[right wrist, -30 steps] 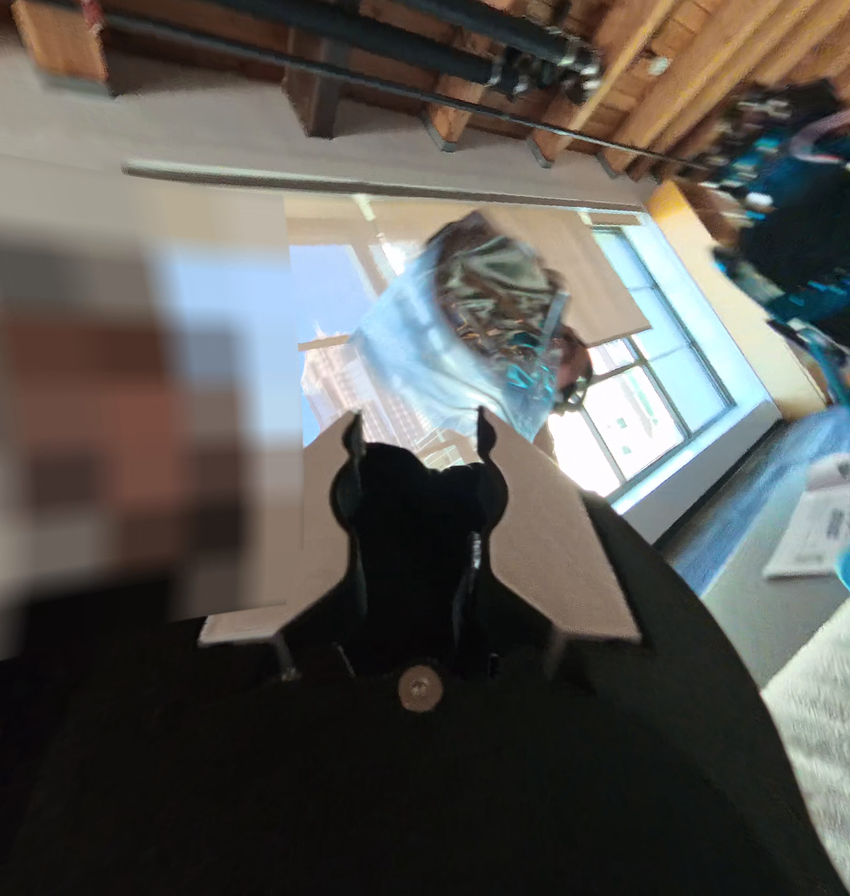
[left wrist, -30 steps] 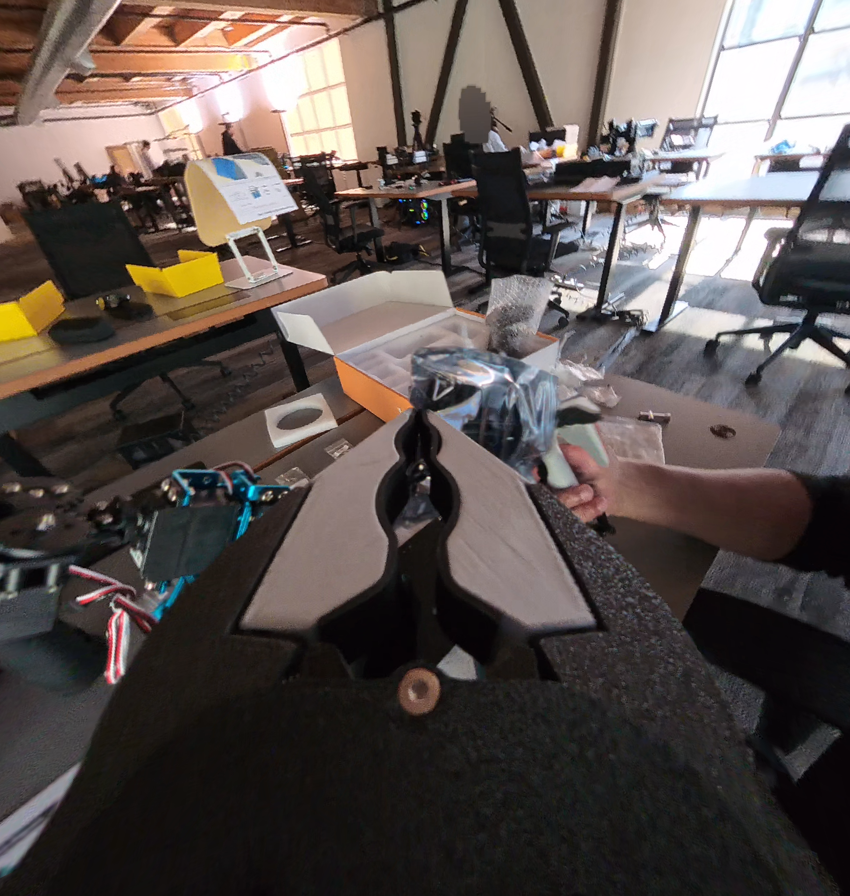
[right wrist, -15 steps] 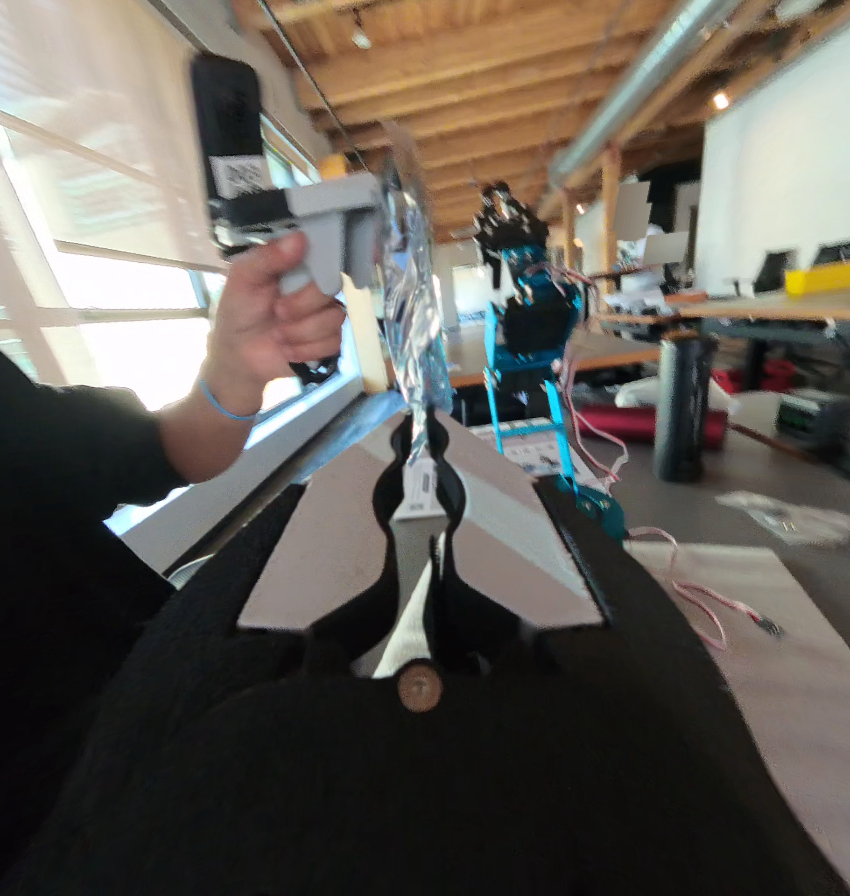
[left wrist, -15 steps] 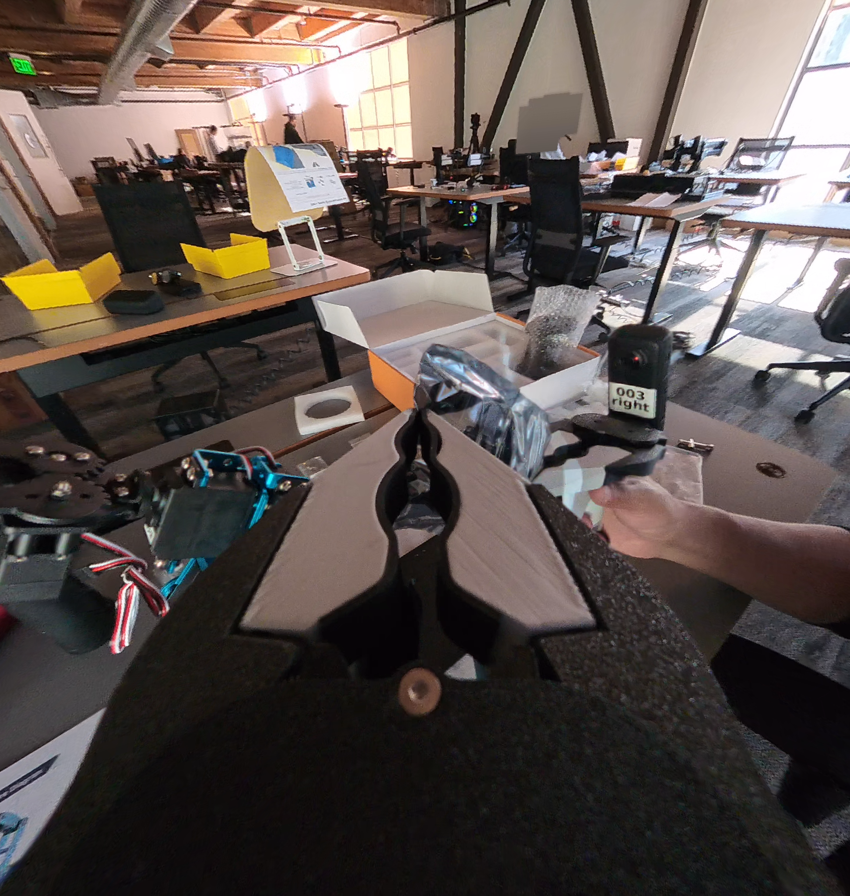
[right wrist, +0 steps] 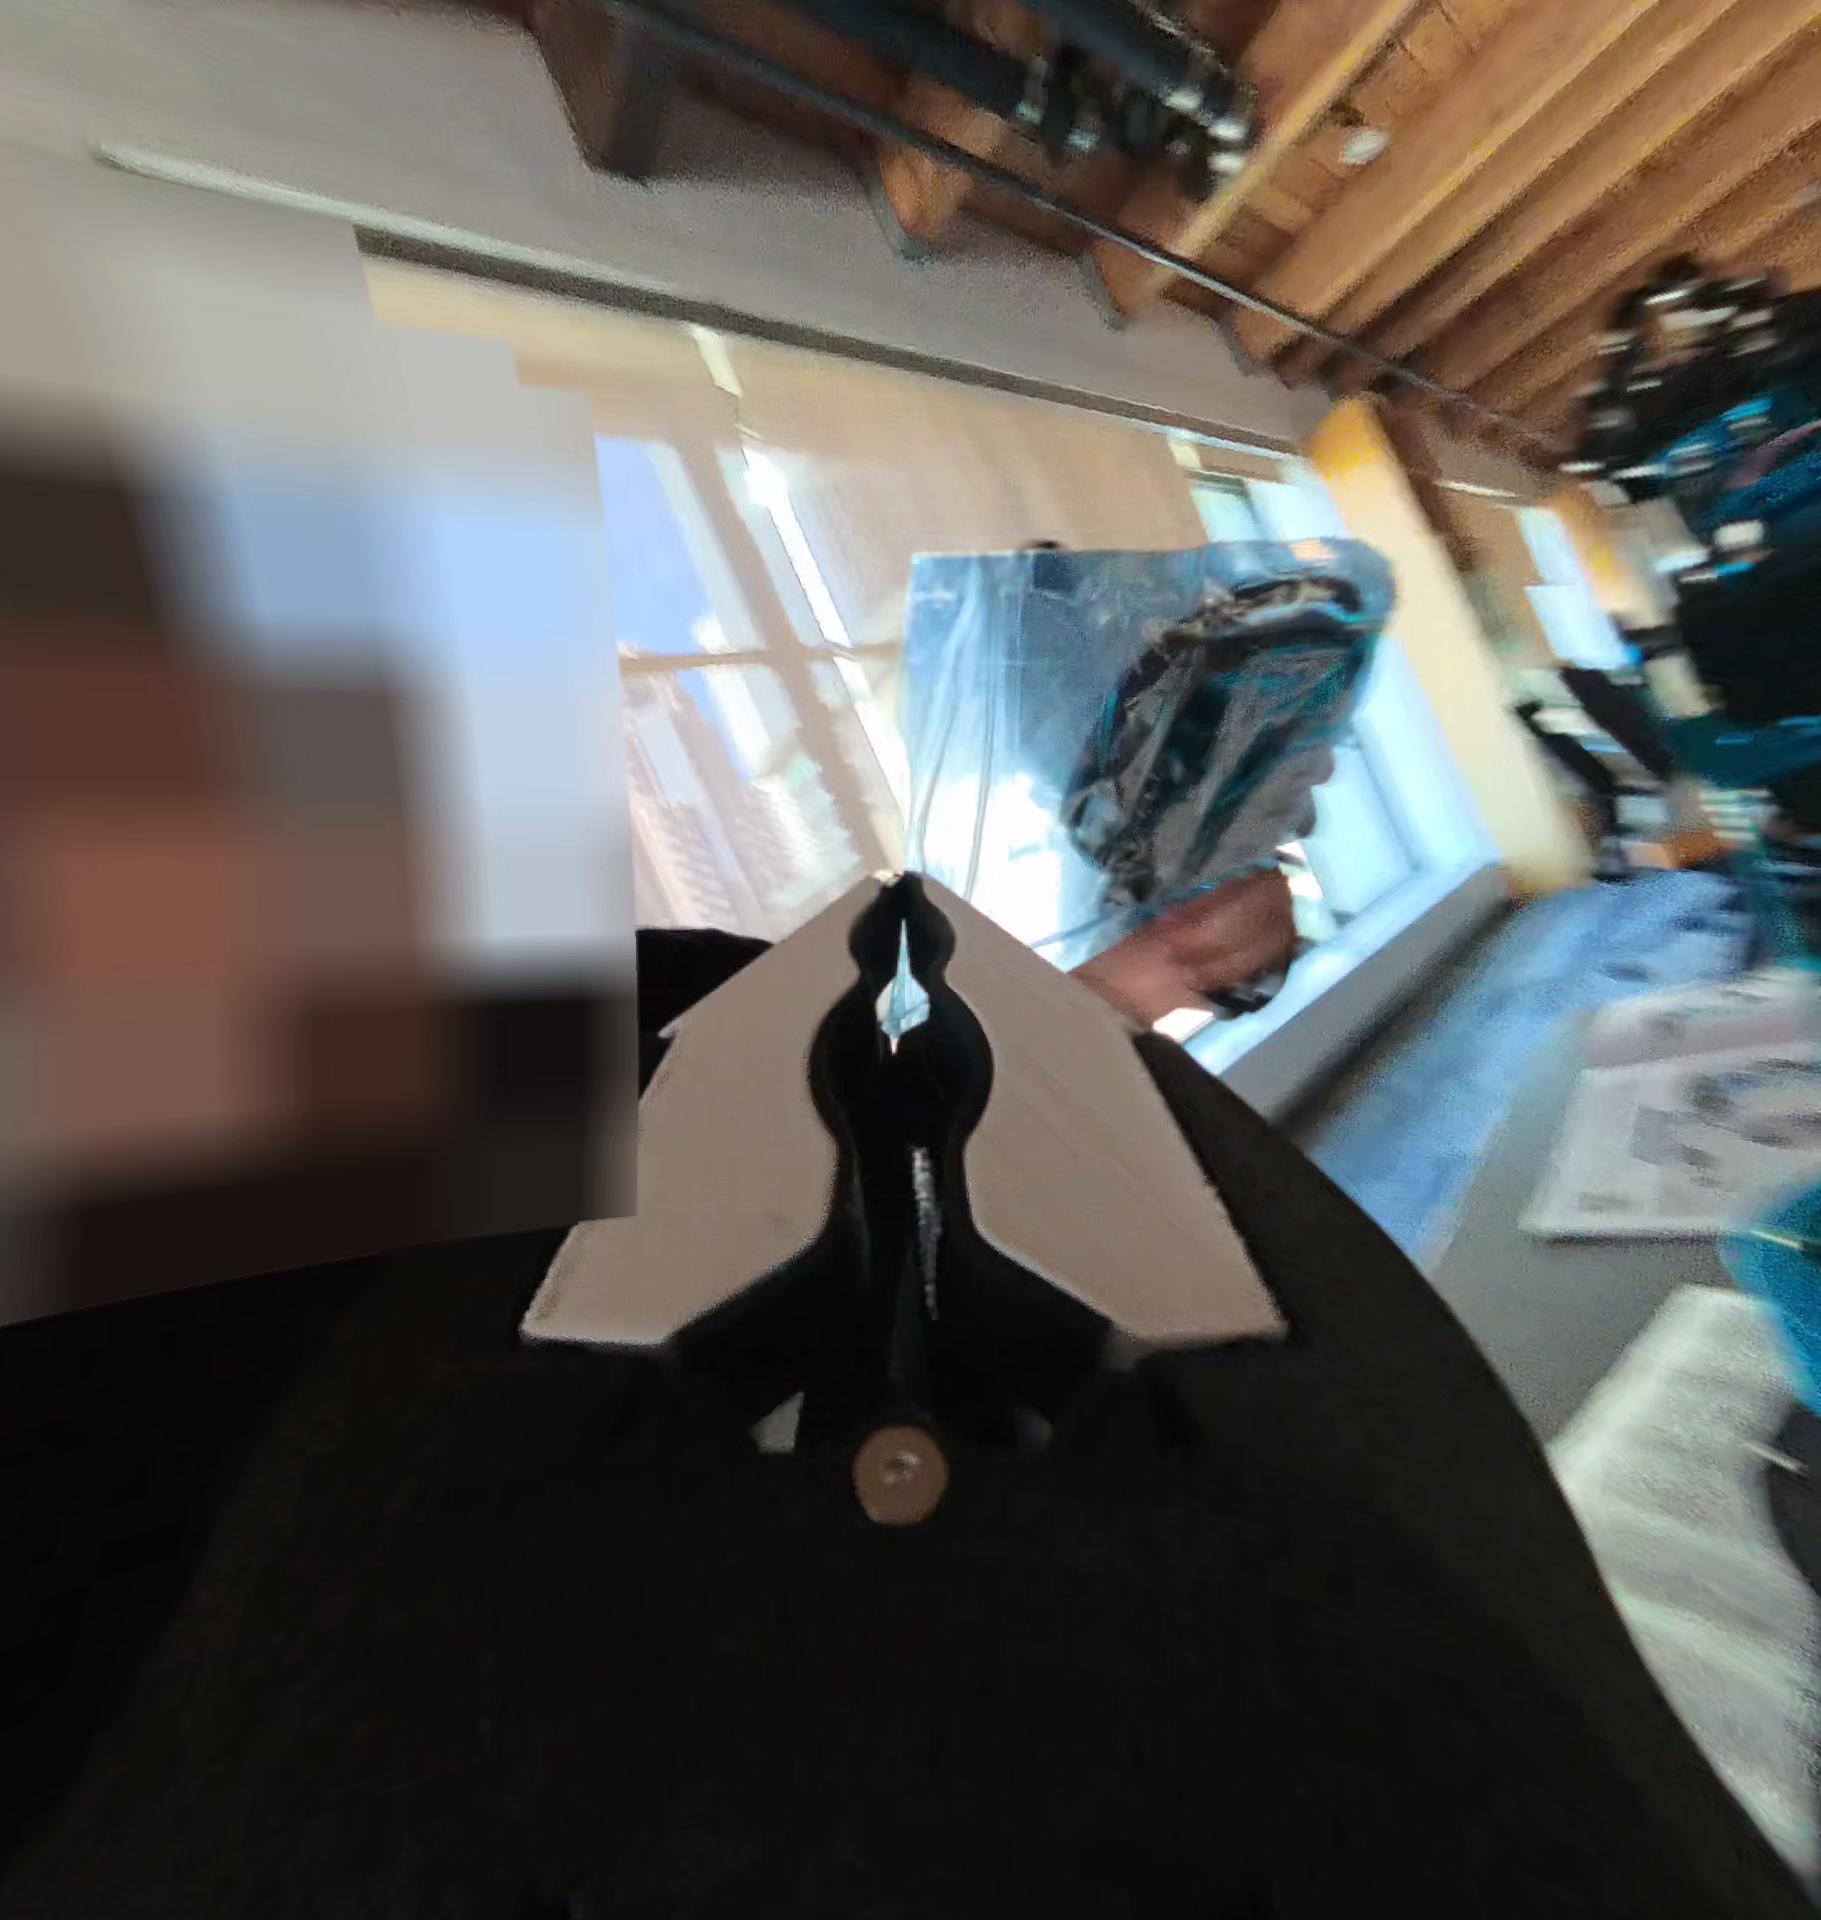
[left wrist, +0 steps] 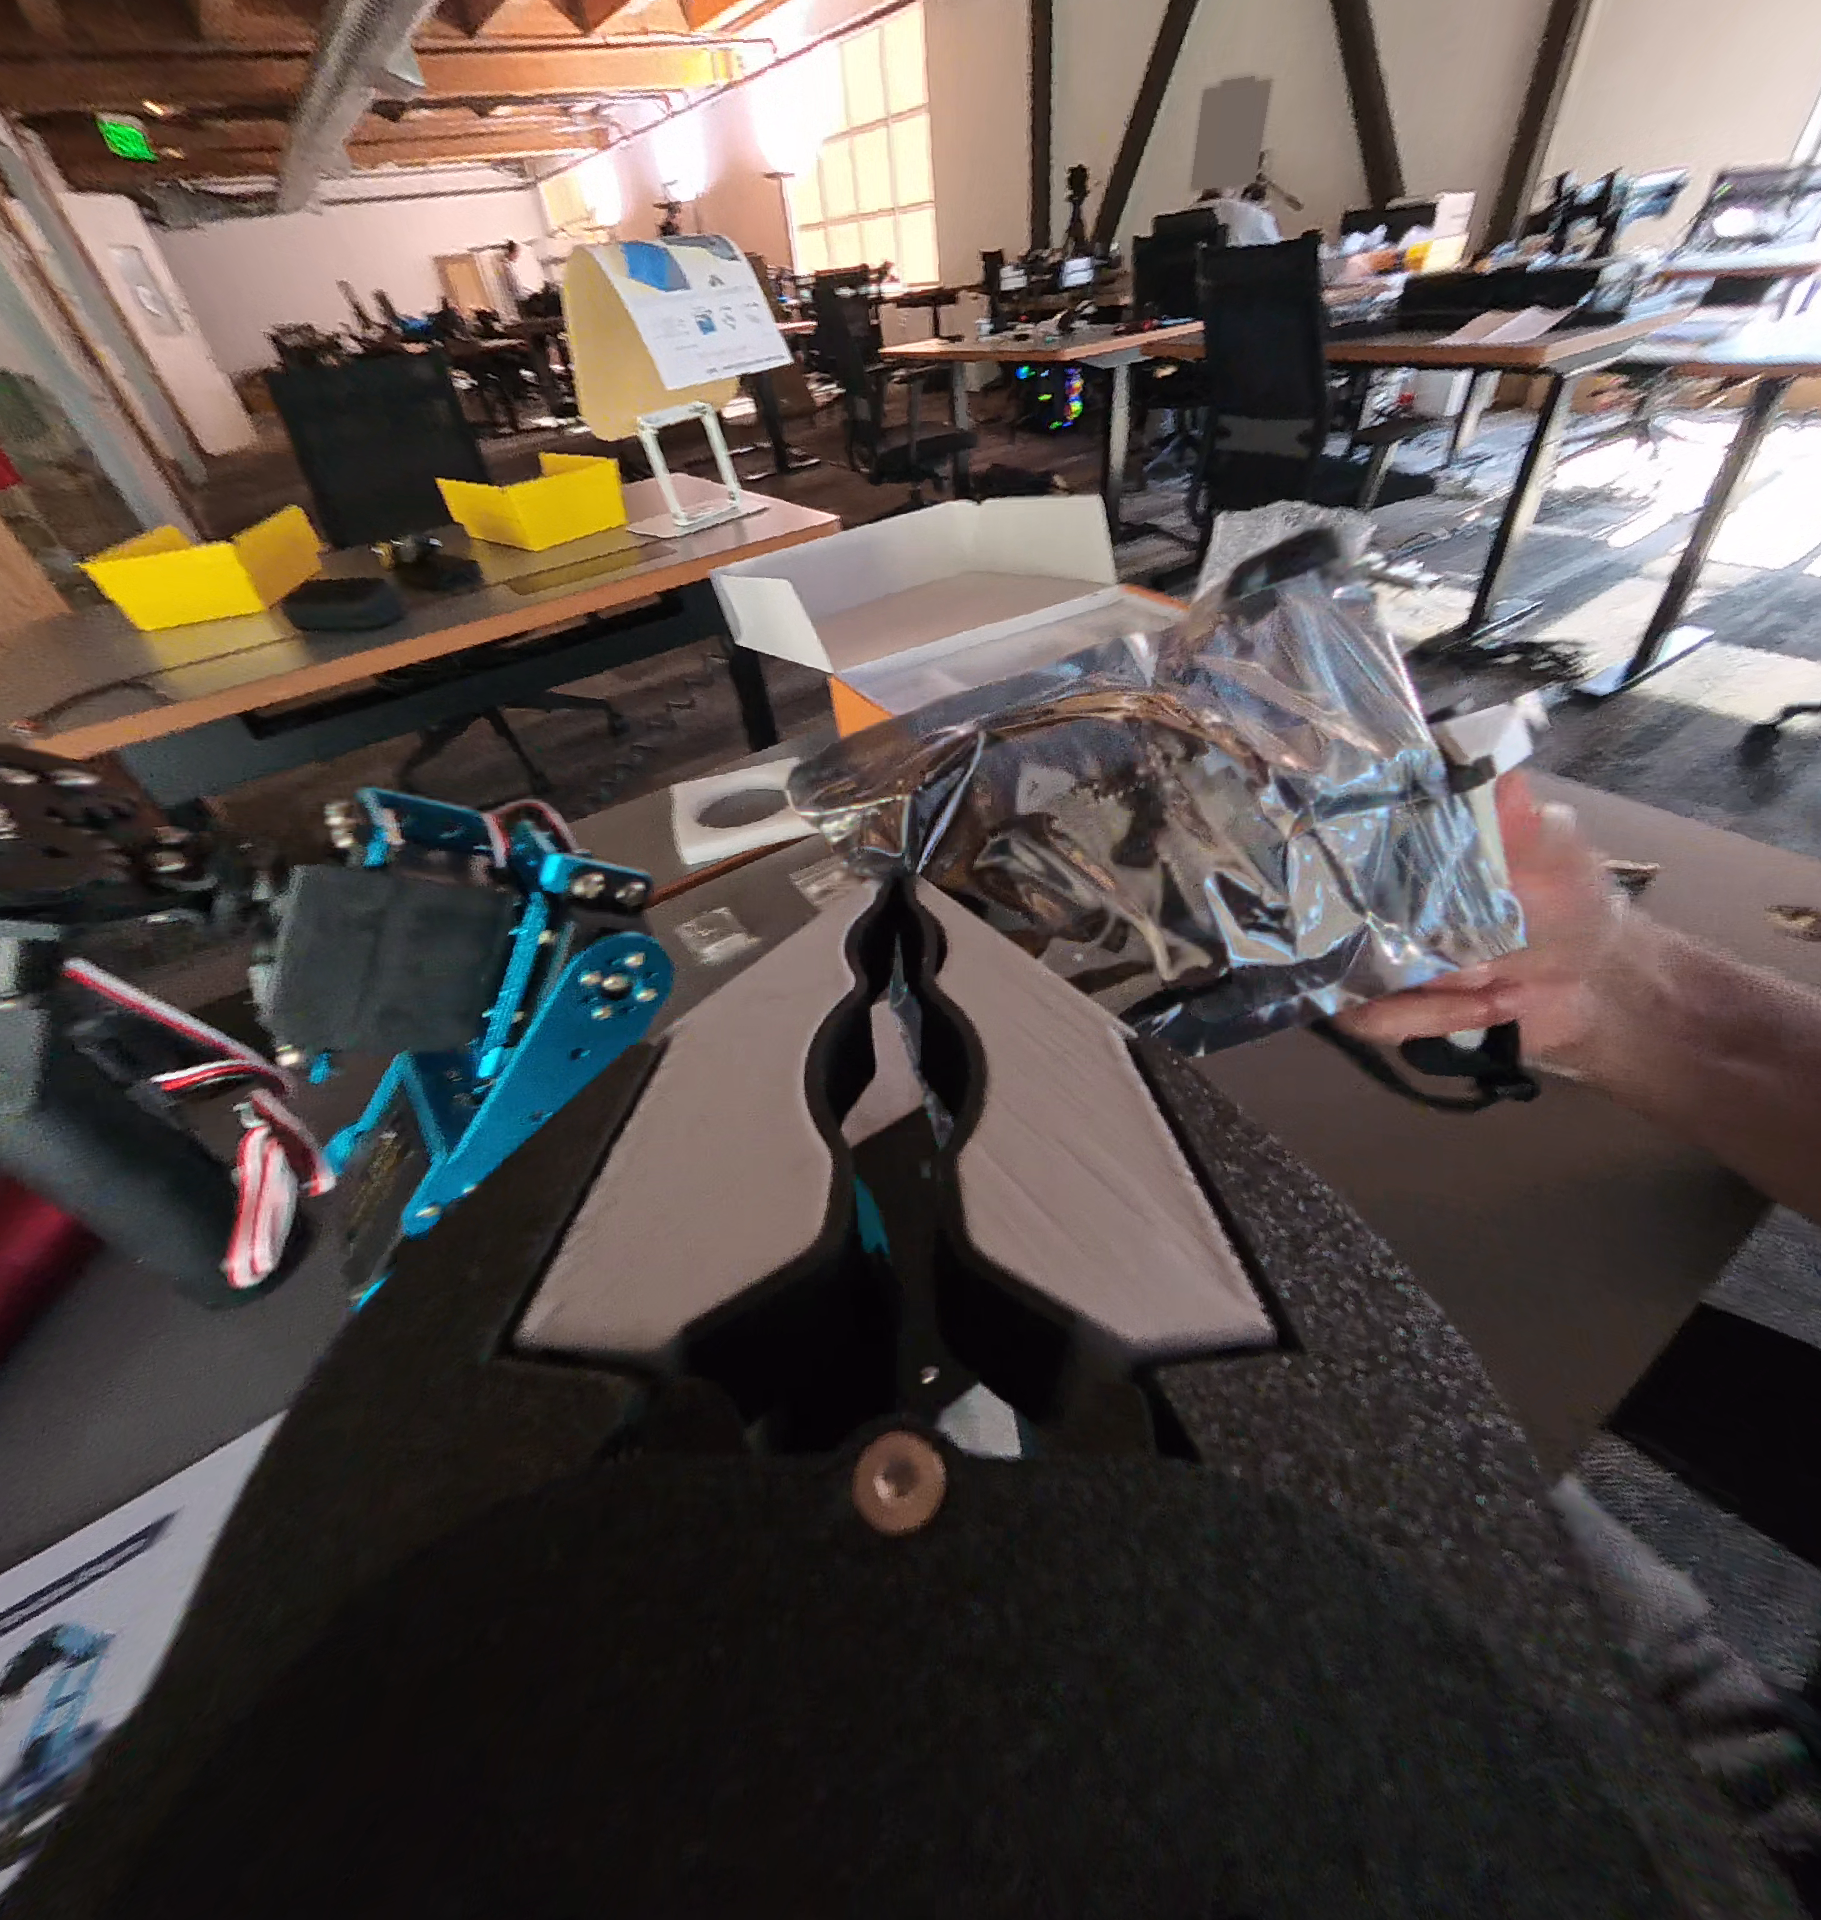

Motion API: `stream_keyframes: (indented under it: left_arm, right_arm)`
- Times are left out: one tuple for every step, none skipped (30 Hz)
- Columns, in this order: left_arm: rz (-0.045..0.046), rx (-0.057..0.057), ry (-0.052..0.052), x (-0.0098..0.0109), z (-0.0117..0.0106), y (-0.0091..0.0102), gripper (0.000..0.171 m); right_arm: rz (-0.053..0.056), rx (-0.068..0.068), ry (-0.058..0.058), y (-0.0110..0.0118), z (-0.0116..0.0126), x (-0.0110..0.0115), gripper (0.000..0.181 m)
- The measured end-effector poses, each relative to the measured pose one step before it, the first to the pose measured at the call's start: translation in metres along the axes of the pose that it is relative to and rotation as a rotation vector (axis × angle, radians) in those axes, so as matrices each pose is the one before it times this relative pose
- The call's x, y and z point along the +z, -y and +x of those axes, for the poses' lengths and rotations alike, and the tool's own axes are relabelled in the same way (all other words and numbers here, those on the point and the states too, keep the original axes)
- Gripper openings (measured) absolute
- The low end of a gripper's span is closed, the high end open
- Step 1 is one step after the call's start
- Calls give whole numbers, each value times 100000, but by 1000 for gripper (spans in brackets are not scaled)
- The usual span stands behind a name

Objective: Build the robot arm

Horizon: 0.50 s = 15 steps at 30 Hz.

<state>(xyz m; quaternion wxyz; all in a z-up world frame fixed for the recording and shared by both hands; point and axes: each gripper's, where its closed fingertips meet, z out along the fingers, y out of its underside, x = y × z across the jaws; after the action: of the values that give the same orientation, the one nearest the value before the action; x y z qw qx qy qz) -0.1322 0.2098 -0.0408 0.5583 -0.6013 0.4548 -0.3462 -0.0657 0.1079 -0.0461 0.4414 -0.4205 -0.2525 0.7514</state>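
Plastic bag (left wrist: 1176, 842), shiny and crinkled, with dark parts inside, held up in the air between the two grippers above the dark table (left wrist: 1425, 1164); left gripper (left wrist: 898, 902) has its jaws pressed together on one lower corner of the bag, film caught at the fingertips and trailing down the slot between them; the bag spreads up and to the right from there, its far edge meeting the person's hand (left wrist: 1571, 977), which holds a grey handle largely hidden behind the film; in the right wrist view the right gripper (right wrist: 901, 891) has its jaws closed tight on an edge of the bag (right wrist: 1124, 748), a sliver of clear film pinched at the tips and showing in the gap below them, the rest of the bag hanging beyond against a bright window, much blurred; a hand (right wrist: 1207, 935) shows under the bag there; to the left of the left gripper stands a blue metal robot arm kit (left wrist: 532, 997) with black servo and red-and-white wires, close beside the jaws but apart; behind the bag an open white and orange box (left wrist: 937, 613) sits on the table; farther off, two yellow bins (left wrist: 532, 509) on another desk
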Motion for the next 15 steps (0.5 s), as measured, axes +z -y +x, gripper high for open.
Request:
stream_keyframes:
  left_arm:
    - [-1347, 2714, 1525, -234, -364, -369, 0]
    - [-2669, 2833, -222, -260, -169, -694, 0]
    - [-3072, 2944, -1286, -281, 70, -944, 1]
    - [-2703, 3056, -1078, -219, 211, -1045, 4]
    - [-2363, 3100, -1008, -76, 414, -1051, 3]
    - [-2629, 3862, 702, 45, 344, -1024, 4]
    - [-2607, 5229, 3731, 110, 58, -880, 6]
    - [-2558, 5157, 6147, 125, -124, -682, 6]
    - [-2608, 4757, 7207, 100, -154, -457, 6]
    - [-972, 4978, 7486, -46, -126, -75, 7]
    - [505, 5003, 6528, -165, -42, 142, 16]
    - [-509, 3895, 4331, -147, 58, -77, 20]
    - [-3287, 1567, 1718, 9, 150, -642, 27]
    - [-3878, -641, -1845, 124, 492, -926, 38]
    - [-1690, -1826, -5944, 109, 1000, -813, 49]
  right_arm:
    - [-3991, -7317, -10409, -149, 921, -231, 0]
    - [-5860, -9559, -12036, -179, 982, -402, 0]
    - [-5632, -9456, -12819, -57, 1106, -563, 0]
    - [-6390, -7369, -12466, -264, 1295, -553, 0]
    - [-6448, -5046, -9748, -554, 1152, -315, 0]
    - [-3805, -1025, -5287, -447, 658, -6, 0]
    - [-2330, 1888, -3360, -435, 551, 173, 0]
    - [-3175, 1859, -3656, -695, 691, 330, 0]
    - [-2873, 526, -3268, -682, 592, 384, 0]
    - [-2968, 134, -3115, -656, 549, 372, 0]
    - [-2593, 787, -3077, -562, 561, 263, 0]
    - [-556, 1328, -247, -206, 178, 102, 0]
    - [2085, 3952, 4678, 263, -411, -99, 0]
    - [2469, 5185, 5361, 366, -421, -239, 0]
    - [-472, 2643, 287, -37, 248, -268, 0]
